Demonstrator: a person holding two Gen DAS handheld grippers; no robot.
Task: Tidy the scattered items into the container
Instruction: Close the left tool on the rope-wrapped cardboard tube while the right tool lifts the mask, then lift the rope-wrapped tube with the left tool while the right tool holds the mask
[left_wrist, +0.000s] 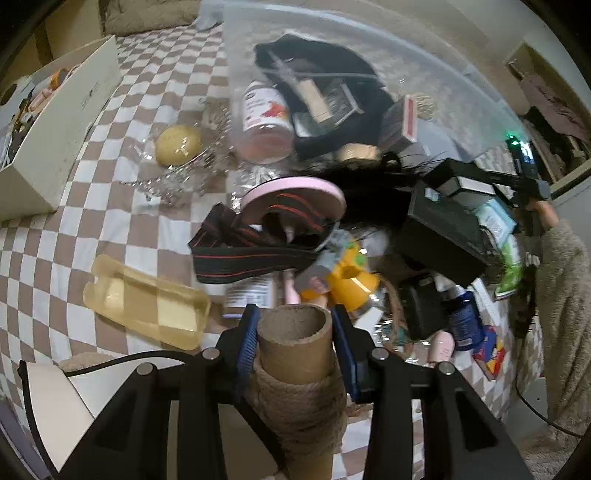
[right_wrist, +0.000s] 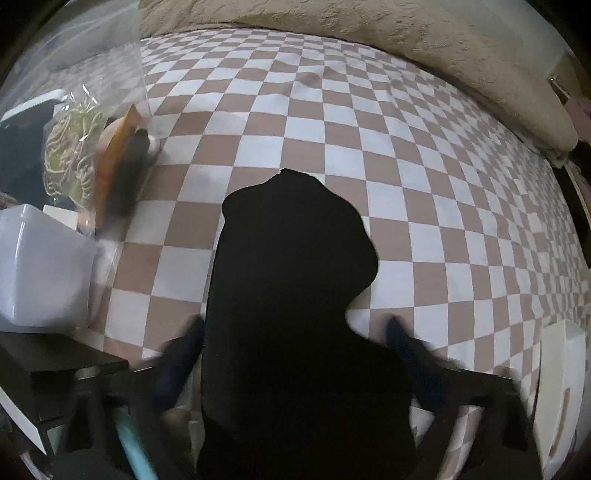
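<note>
My left gripper (left_wrist: 293, 326) is shut on a cardboard tube wound with jute twine (left_wrist: 295, 354), held above the pile of scattered items. Ahead stands a clear plastic container (left_wrist: 369, 74) holding a jar (left_wrist: 264, 114), black cloth and boxes. Before it lie a pink slipper with a black-red strap (left_wrist: 291, 199), a yellow toy (left_wrist: 347, 277) and a black box (left_wrist: 443, 229). My right gripper (right_wrist: 295, 332) holds a black cloth item (right_wrist: 295, 277) between its blurred blue fingers (right_wrist: 399, 336), above the checkered bed cover (right_wrist: 406, 166). The container's clear wall (right_wrist: 74, 55) is at the left.
A glass bowl with a yellow ball (left_wrist: 177, 147), a yellowish plastic tray (left_wrist: 147, 299) and a white cardboard box (left_wrist: 62, 122) lie left. A noodle bag (right_wrist: 70, 147), an orange packet (right_wrist: 114, 155) and a white tub (right_wrist: 37, 266) sit at the right view's left. A beige blanket (right_wrist: 406, 37) borders the far side.
</note>
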